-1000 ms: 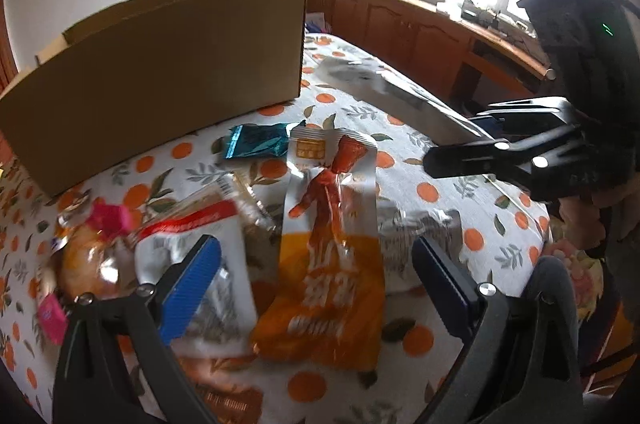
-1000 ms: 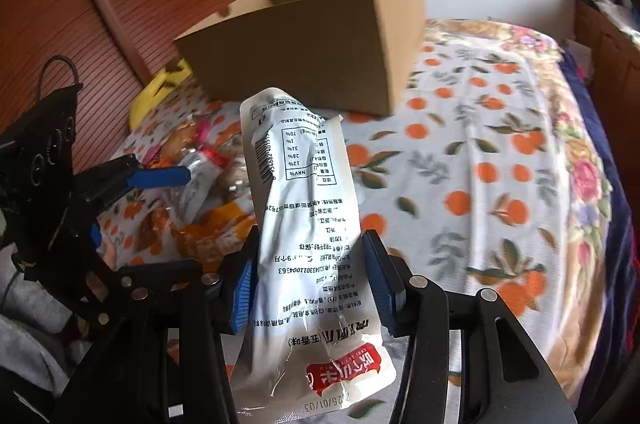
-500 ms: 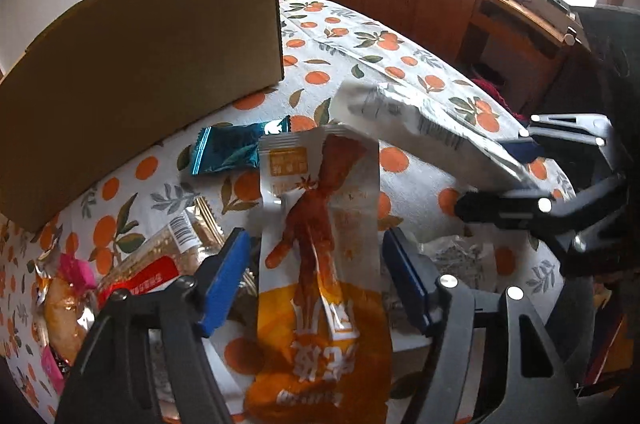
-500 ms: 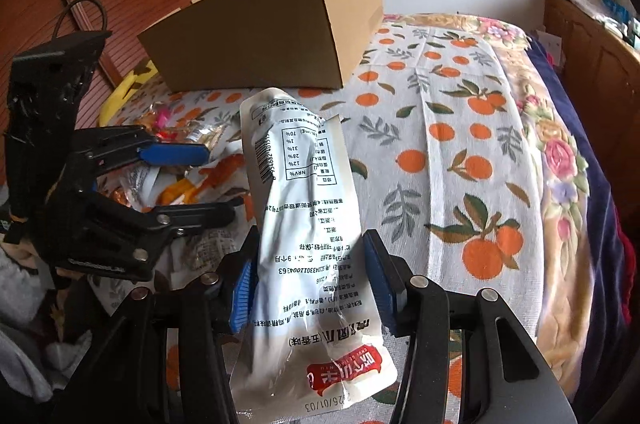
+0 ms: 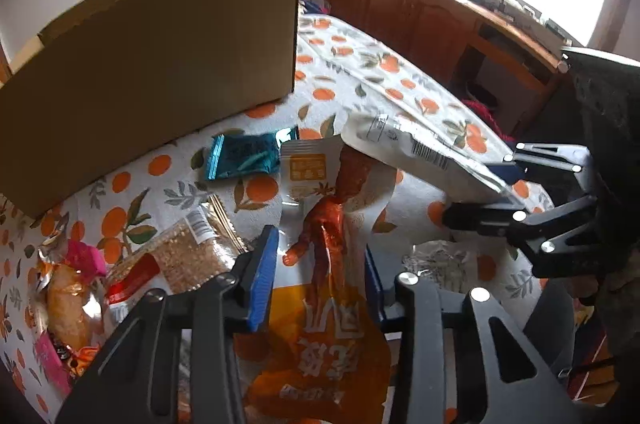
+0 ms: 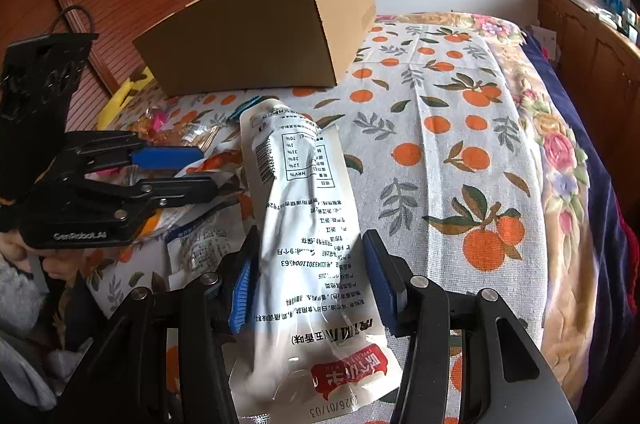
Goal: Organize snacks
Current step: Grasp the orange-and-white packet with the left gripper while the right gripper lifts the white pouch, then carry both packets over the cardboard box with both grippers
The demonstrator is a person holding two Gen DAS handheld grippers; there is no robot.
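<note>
At the far left of the left wrist view a bun in clear wrap (image 5: pixel 66 298) lies on the orange-print bedspread (image 5: pixel 360 79), with a packet of seeds (image 5: pixel 188 256) just beside it. Behind them stands an open cardboard box (image 5: pixel 160 63), and a small teal packet (image 5: pixel 244 155) lies near its base. The left gripper (image 5: pixel 320 276) has its 2 blue fingers closed against the sides of an orange and white snack pouch (image 5: pixel 324 224), which lies lengthwise between them, its top end pointing toward the box. To the right, the right gripper (image 6: pixel 312 280) is clamped on a white snack pouch (image 6: pixel 308 224) and holds it above the bedspread, tilted toward the box, its tip over the orange pouch. A crumpled silver wrapper (image 5: pixel 436 260) lies beneath it.
</note>
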